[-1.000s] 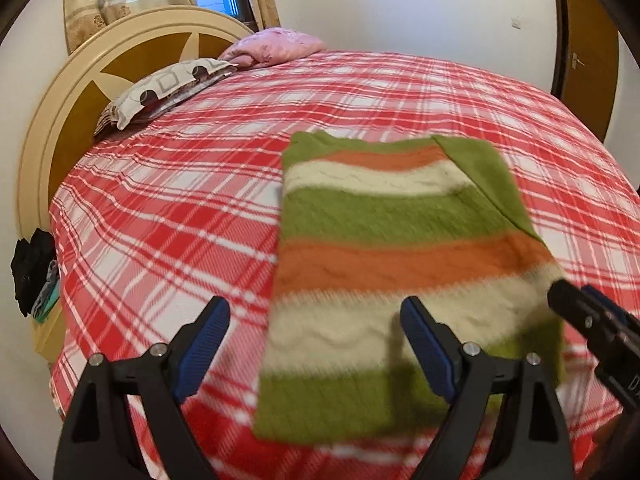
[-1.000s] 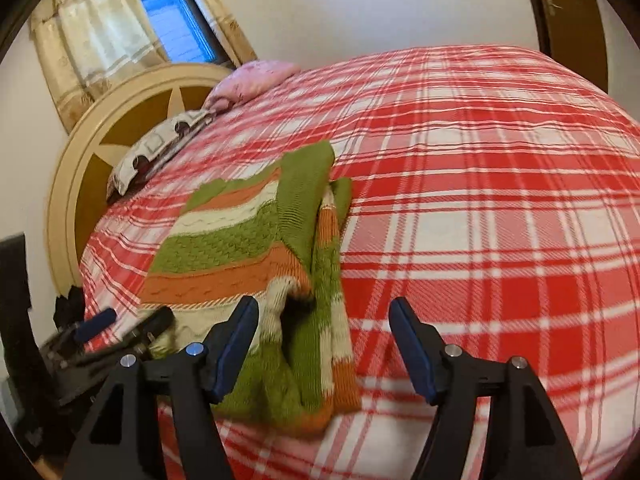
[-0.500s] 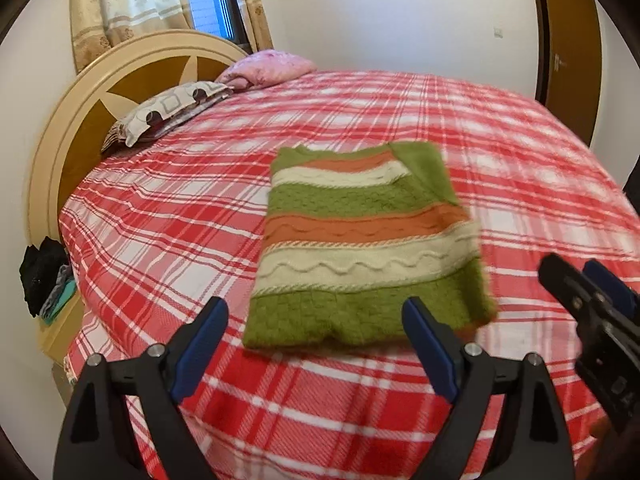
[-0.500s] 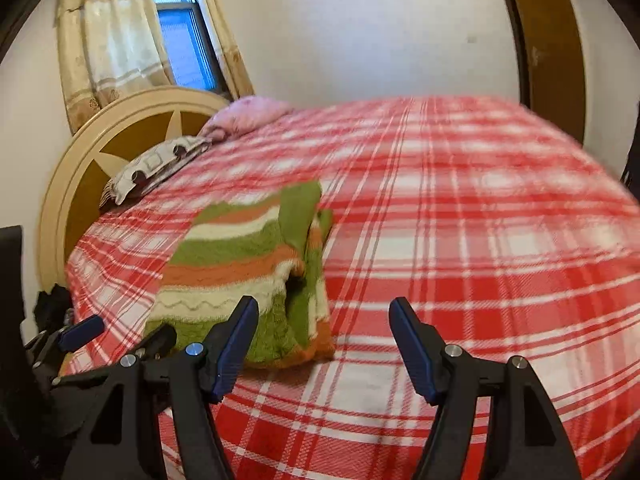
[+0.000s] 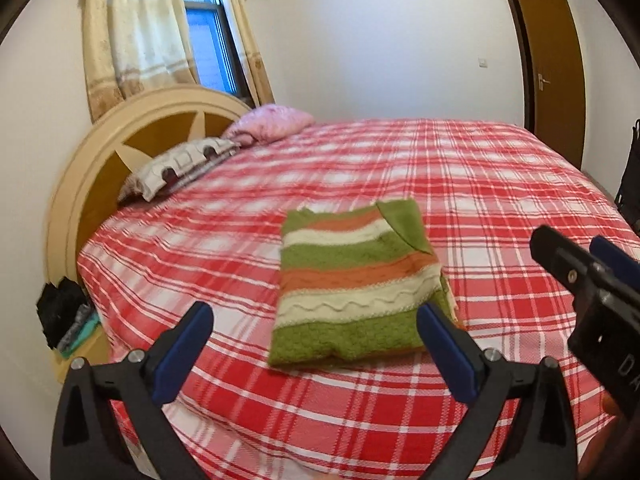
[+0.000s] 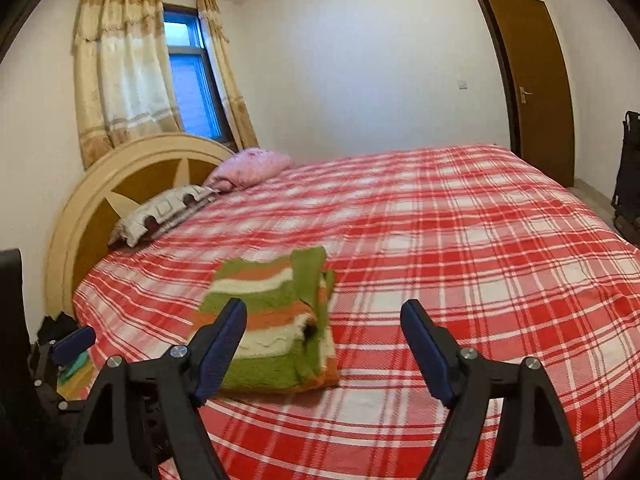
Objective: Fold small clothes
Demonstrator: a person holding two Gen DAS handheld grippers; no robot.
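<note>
Striped sweater (image 5: 358, 288) lying folded flat on the plaid bedspread (image 5: 500, 200), well short of the headboard (image 5: 100, 184), apparently finished. Left gripper (image 5: 316, 350) and right gripper (image 6: 324, 346) hovering short of the sweater, jaws spread wide, grasping nothing.

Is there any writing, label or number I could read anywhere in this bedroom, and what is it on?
"DA": pale letters on the black body of the right gripper, cut off by the edge of the left wrist view.
Nothing readable on the striped sweater, patterned pillow or door.
</note>
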